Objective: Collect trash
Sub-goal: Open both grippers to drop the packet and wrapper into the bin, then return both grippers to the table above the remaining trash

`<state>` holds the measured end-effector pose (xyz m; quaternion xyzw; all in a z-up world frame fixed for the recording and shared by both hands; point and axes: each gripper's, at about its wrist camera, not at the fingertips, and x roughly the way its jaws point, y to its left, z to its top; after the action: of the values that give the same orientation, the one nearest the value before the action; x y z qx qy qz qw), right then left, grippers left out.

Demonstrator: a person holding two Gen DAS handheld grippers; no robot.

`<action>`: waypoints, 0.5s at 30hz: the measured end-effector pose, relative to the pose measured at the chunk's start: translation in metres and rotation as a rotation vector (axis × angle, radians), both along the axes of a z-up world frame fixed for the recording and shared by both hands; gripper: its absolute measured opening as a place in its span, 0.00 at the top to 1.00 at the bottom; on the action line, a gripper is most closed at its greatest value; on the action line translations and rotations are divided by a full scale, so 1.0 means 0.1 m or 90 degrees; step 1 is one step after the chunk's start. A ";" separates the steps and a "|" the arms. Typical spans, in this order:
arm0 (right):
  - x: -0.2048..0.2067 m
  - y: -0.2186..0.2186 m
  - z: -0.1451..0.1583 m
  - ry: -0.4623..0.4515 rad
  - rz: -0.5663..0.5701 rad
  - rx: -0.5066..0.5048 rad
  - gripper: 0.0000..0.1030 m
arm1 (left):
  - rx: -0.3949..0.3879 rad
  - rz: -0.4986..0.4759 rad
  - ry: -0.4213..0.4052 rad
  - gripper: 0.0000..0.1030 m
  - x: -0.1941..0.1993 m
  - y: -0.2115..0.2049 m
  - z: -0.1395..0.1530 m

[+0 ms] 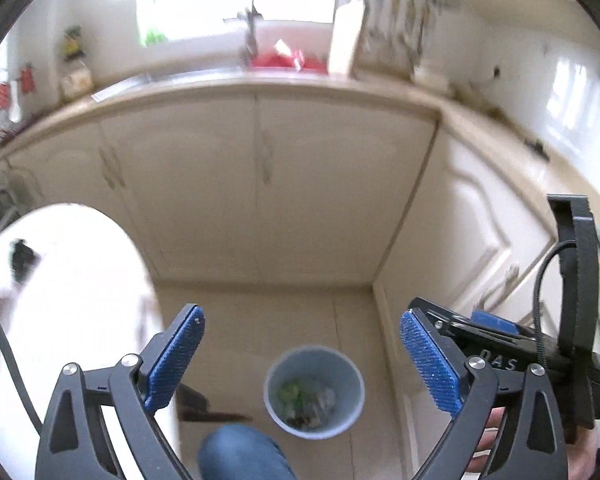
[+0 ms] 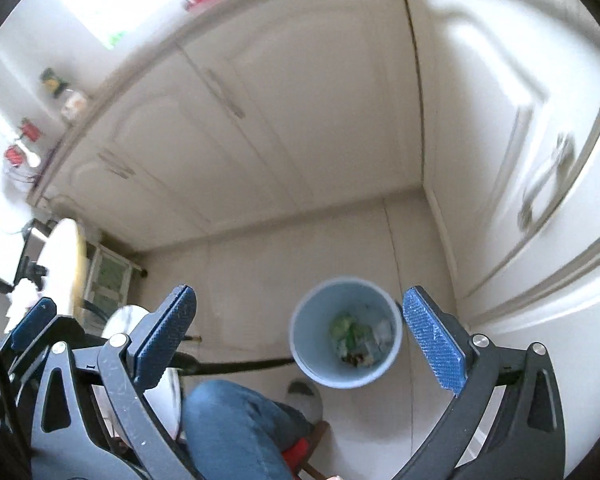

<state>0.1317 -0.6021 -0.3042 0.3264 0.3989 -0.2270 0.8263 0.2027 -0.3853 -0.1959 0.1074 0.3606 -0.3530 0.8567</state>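
Looking through the left wrist view first, we find the left claw point(image 1: 300, 364) with its blue pads spread wide apart and nothing between them. Low in the frame, centre, a pale blue bin point(image 1: 314, 392) stands upright on the tiled floor point(image 1: 260, 320), well below the claw. Inside it we note crumpled trash point(image 1: 306, 398): green scraps, something pale and dark bits at the bottom; finer detail is blurred. We judge the bin sits open on the floor in the cabinet corner so that waste can be dropped straight in from above. At right the right claw point(image 1: 496, 332) shows from the side. A denim-clad knee point(image 1: 240, 456) occupies the bottom edge. The kitchen surface point(image 1: 260, 88) curves across the upper frame, with a sink point(image 1: 284, 40) holding something red.

In the right wrist view, the right claw's pads likewise stand fully apart and empty. The bin appears lower right of centre, between the pads in the picture, though far beneath them. Its contents match: green and pale wrappers. We judge both claws empty because their loads already lie in the bin.
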 end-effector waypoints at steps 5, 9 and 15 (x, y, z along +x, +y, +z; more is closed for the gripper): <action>0.15 0.50 0.73 -0.055 0.046 -0.090 0.00 | -0.043 0.066 -0.083 0.01 -0.20 0.61 0.35; 0.31 0.99 1.16 -0.086 0.092 -0.151 0.00 | -0.064 0.129 -0.102 0.01 -0.31 1.06 0.48; 0.63 1.87 1.67 -0.126 0.169 -0.228 0.00 | -0.094 0.226 -0.120 0.01 -0.51 2.09 0.74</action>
<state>0.1947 -0.4151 -0.1368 0.1399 0.3085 -0.1504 0.9288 0.1513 -0.1761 -0.1221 0.0114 0.2654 -0.2106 0.9408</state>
